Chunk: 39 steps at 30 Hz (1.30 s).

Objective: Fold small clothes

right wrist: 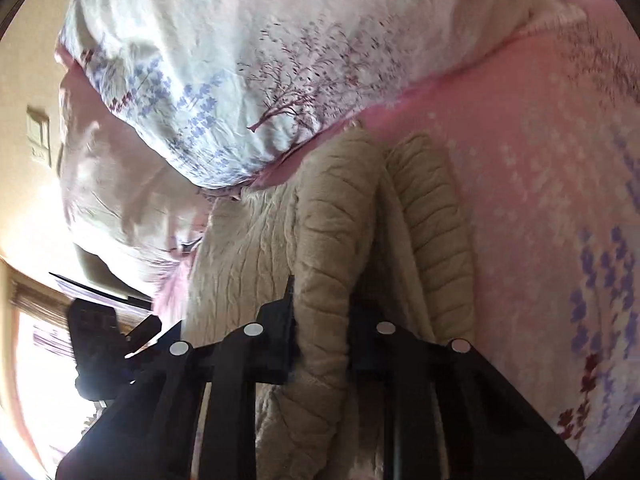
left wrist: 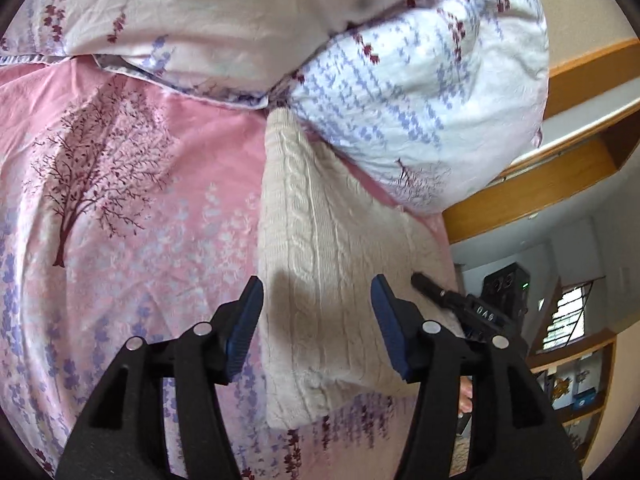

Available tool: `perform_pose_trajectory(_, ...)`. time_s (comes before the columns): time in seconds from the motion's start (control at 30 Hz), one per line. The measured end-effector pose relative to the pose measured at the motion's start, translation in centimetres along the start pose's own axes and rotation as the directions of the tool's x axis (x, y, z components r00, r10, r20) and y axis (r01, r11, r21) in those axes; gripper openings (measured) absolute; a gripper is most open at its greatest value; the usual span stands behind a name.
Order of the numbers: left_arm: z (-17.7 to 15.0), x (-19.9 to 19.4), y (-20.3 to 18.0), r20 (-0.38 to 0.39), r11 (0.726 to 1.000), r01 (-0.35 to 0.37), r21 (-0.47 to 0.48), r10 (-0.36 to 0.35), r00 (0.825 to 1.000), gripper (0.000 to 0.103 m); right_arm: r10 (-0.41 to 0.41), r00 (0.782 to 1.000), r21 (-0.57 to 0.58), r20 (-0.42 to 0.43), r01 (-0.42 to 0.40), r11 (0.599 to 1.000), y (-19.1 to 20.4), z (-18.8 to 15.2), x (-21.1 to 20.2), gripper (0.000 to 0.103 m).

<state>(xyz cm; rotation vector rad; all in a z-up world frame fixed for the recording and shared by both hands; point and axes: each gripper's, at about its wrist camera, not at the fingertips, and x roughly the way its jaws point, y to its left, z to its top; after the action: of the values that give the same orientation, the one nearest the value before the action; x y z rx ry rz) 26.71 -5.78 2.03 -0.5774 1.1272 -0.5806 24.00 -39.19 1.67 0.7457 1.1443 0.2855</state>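
Nearest in the left wrist view, the left claw is seen with its blue pads standing apart. Nothing is pressed between them; the cream cable-knit sweater is seen in the gap beneath, and whether the pads touch it cannot be told. The sweater is laid on the bed as a long folded strip, running from near the claw away toward the pillows. Its near end is set on the pink bedsheet, which is printed with a dark red tree and purple flowers. To the right, the tip of the right claw is seen at the sweater's far edge.

In the right wrist view, the right claw is clamped on a raised fold of the sweater, the knit being bunched between the black fingers. A second ribbed fold is noted just beside it, to the right. The rest of the garment is spread flat to the left of the clamped fold.

Farther off, a white flowered pillow is seen resting against the sweater's far end, with a second pillow beside it. Beyond the bed, wooden shelving is observed at the right edge.
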Motion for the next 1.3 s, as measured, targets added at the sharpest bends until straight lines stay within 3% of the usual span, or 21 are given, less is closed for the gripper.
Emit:
perform_pose_trajectory(0.13,-0.5,1.0,-0.9,-0.015,0.998,-0.031,0.055,0.032,0.999,0.056,-0.065,0.987,-0.181,0.148,0.092,0.979,3.8,-0.3,-3.0,0.017)
perform_pose_trajectory(0.23,-0.4,0.9,-1.6,-0.023,0.996,-0.034,0.081,0.036,0.999,0.057,-0.088,0.967,-0.213,0.238,0.141,0.967,5.0,-0.1,-4.6,0.017)
perform_pose_trajectory(0.3,-0.3,0.7,-2.0,-0.025,0.994,-0.045,0.097,0.048,0.999,0.058,-0.141,0.964,-0.174,0.224,0.182,0.968,3.4,0.5,-4.0,0.017)
perform_pose_trajectory(0.37,-0.1,0.7,-2.3,-0.047,0.993,-0.058,0.099,0.063,0.997,0.059,-0.22,0.964,-0.105,0.151,0.236,0.966,0.6,0.5,-2.2,0.02)
perform_pose_trajectory(0.43,0.0,0.8,-2.5,-0.073,0.994,-0.062,0.091,0.069,0.995,0.06,-0.199,0.974,-0.036,0.105,0.203,0.978,-1.5,0.1,-1.5,0.026)
perform_pose_trajectory(0.57,-1.8,0.8,-1.5,-0.048,0.994,-0.036,0.102,0.041,0.998,0.063,-0.138,0.978,0.031,0.158,0.135,0.99,-2.3,-1.0,-5.6,0.045)
perform_pose_trajectory(0.73,-5.1,0.4,0.5,-0.039,0.993,0.003,0.121,0.001,0.999,0.061,-0.057,0.982,-0.008,0.178,0.06,0.998,-1.7,-4.6,-9.8,0.046)
perform_pose_trajectory(0.9,-7.1,0.9,1.6,-0.05,0.994,0.037,0.105,-0.032,0.998,0.059,-0.068,0.986,-0.075,0.153,0.08,0.994,-0.5,-6.7,-9.1,0.045)
perform_pose_trajectory(0.93,-7.4,1.0,1.5,-0.048,0.993,0.038,0.111,-0.033,0.998,0.058,-0.072,0.987,-0.088,0.143,0.085,0.992,-0.3,-7.0,-8.6,0.037)
perform_pose_trajectory(0.97,-7.7,1.3,1.4,-0.049,0.992,0.037,0.117,-0.031,0.998,0.057,-0.077,0.988,-0.1,0.135,0.091,0.991,-0.2,-7.2,-8.4,0.018)
perform_pose_trajectory(1.0,-8.0,1.4,1.3,-0.05,0.991,0.037,0.126,-0.031,0.998,0.051,-0.093,0.987,-0.11,0.13,0.107,0.988,-0.1,-7.3,-7.8,0.016)
perform_pose_trajectory(1.1,-8.7,2.4,0.7,-0.048,0.989,0.036,0.145,-0.029,0.998,0.02,-0.091,0.974,-0.118,0.207,0.117,0.986,0.6,-7.2,-9.1,0.011)
perform_pose_trajectory(1.23,-8.7,2.5,0.6,-0.044,0.985,0.071,0.158,-0.065,0.997,0.014,-0.059,0.947,-0.134,0.317,0.106,0.985,1.7,-6.8,-12.6,0.01)
perform_pose_trajectory(1.3,-8.7,2.1,0.7,-0.039,0.981,0.073,0.182,-0.067,0.997,0.013,-0.106,0.945,-0.156,0.31,0.161,0.975,1.8,-7.2,-12.5,0.01)
